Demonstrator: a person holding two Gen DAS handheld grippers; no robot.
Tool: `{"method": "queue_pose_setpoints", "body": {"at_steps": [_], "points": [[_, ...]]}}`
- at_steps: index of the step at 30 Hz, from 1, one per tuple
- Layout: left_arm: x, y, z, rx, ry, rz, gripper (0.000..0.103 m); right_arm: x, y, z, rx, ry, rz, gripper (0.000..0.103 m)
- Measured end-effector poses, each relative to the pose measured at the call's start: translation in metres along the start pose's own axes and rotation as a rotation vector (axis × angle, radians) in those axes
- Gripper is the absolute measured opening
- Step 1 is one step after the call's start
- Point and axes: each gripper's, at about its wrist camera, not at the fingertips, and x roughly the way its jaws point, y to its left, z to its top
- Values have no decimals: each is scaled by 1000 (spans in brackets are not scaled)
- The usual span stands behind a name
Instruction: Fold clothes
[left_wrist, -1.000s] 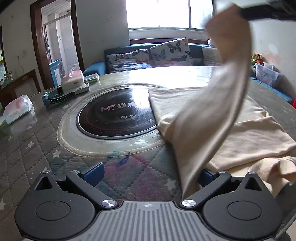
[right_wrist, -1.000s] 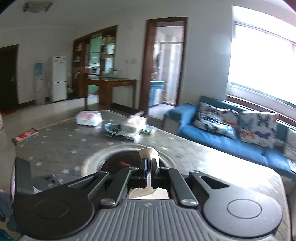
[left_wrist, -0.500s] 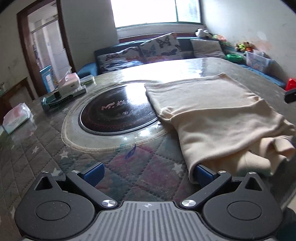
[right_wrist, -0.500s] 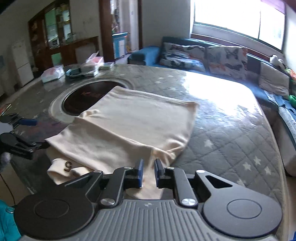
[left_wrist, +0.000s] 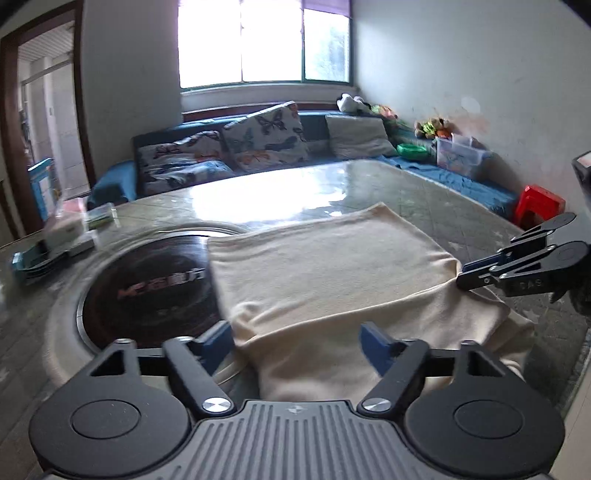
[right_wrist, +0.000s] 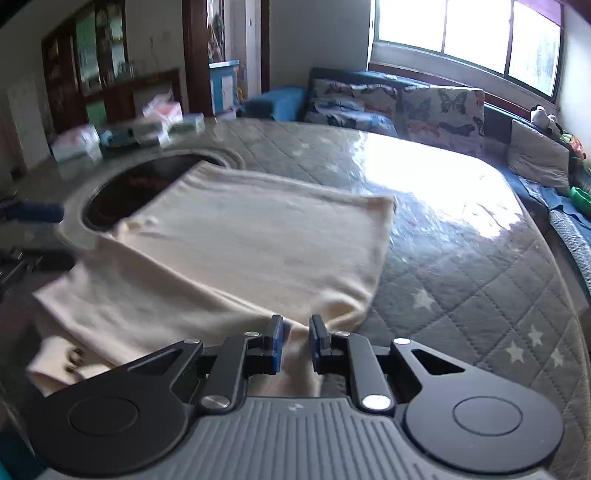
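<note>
Daylight from a wide window falls on the quilted grey star-print table cover (right_wrist: 480, 302) under its glossy clear sheet. My cream knit garment (left_wrist: 332, 266) lies folded on it, its far-left corner overlapping the round black cooktop (left_wrist: 147, 291) set into the table. My left gripper (left_wrist: 297, 341) hangs over the garment's near edge with its blue-padded jaws spread wide, holding nothing. My right gripper (right_wrist: 295, 341) sits at the garment's right near corner; its jaws stand slightly parted with a ridge of cream cloth rising between them, and I cannot tell whether the pads actually press it. Tissue packs and small boxes (right_wrist: 122, 133), blurred, crowd the table's far-left edge. Beyond the table runs a blue sofa (left_wrist: 118, 181) with butterfly-print cushions (left_wrist: 266, 136).
</note>
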Motion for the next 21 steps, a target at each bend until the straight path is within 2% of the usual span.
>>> {"method": "queue_pose_setpoints", "body": {"at_steps": [1, 3, 6, 8, 11, 14, 15, 16, 21], "points": [[8, -2, 0, 9, 12, 5, 59, -2, 0, 1, -10, -1, -10, 14], [19, -4, -2, 29, 36, 10, 54, -8, 1, 2, -30, -8, -26, 14], [28, -5, -7, 63, 52, 17, 54, -24, 8, 4, -77, -40, -7, 14], [24, -5, -9, 74, 52, 14, 54, -31, 16, 3, -113, -38, 48, 14], [14, -4, -11, 87, 52, 5, 54, -26, 26, -5, -171, 12, 77, 14], [-10, -4, -19, 162, 37, -17, 56, -26, 30, -13, -201, 40, 73, 15], [-19, -6, -23, 198, 30, -30, 59, -27, 31, -16, -210, 48, 71, 15], [-29, -8, -28, 236, 24, -45, 64, -30, 31, -16, -209, 46, 74, 16], [-62, -28, -56, 455, -13, -128, 68, -44, 29, -17, -210, 39, 79, 23]]}}
